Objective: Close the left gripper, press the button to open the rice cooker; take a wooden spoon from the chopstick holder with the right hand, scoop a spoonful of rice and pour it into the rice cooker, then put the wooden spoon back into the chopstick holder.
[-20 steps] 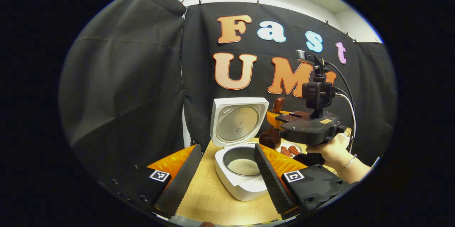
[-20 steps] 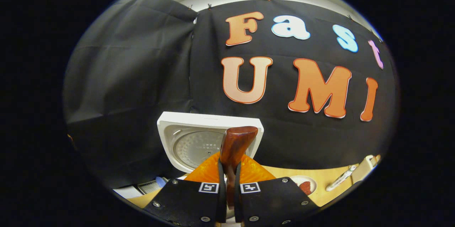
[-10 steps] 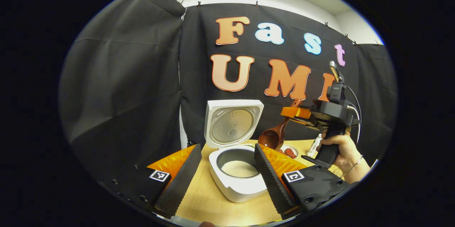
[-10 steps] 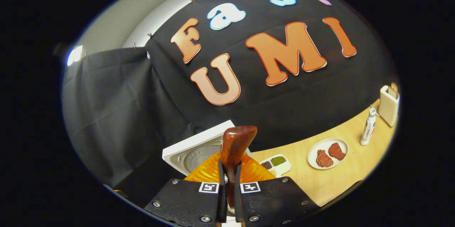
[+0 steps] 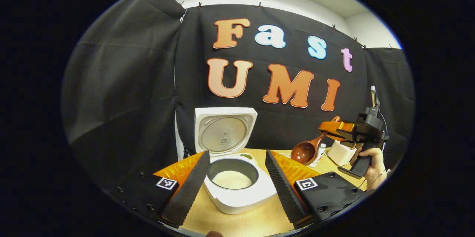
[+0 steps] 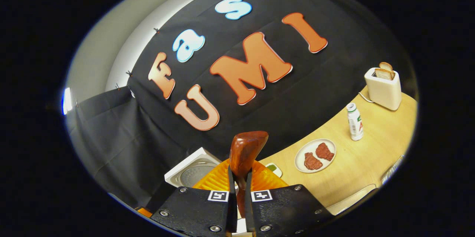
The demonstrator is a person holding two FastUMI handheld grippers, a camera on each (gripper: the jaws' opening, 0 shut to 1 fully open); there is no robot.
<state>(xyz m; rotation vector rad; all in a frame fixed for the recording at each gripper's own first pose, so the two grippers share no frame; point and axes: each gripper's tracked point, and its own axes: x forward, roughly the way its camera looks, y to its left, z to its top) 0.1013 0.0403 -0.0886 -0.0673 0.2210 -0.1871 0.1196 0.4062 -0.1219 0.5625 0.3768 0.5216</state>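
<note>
The white rice cooker (image 5: 237,196) stands with its lid (image 5: 224,133) up, and white rice (image 5: 232,179) lies in its pot. My left gripper (image 5: 236,153) is open, its fingers spread to either side of the cooker without touching it. Off to the right, a hand (image 5: 371,155) holds my right gripper (image 5: 343,129) in the air, shut on the handle of the wooden spoon (image 5: 306,151). The spoon's bowl hangs down-left and looks empty. In the right gripper view, the spoon handle (image 6: 246,149) sticks up between the shut fingers of the right gripper (image 6: 240,174), with the cooker lid (image 6: 191,170) low on the left.
On the wooden table (image 6: 367,162) are a plate with two pieces of meat (image 6: 315,155), a small white bottle (image 6: 354,122), a white toaster with bread (image 6: 384,86) and a small tray with green filling (image 6: 274,168). The black cloth wall runs close behind.
The right gripper has carried the spoon rightwards, away from above the cooker, and tilted so that its view now takes in the table's right side. The left gripper stays open and has drifted slightly.
</note>
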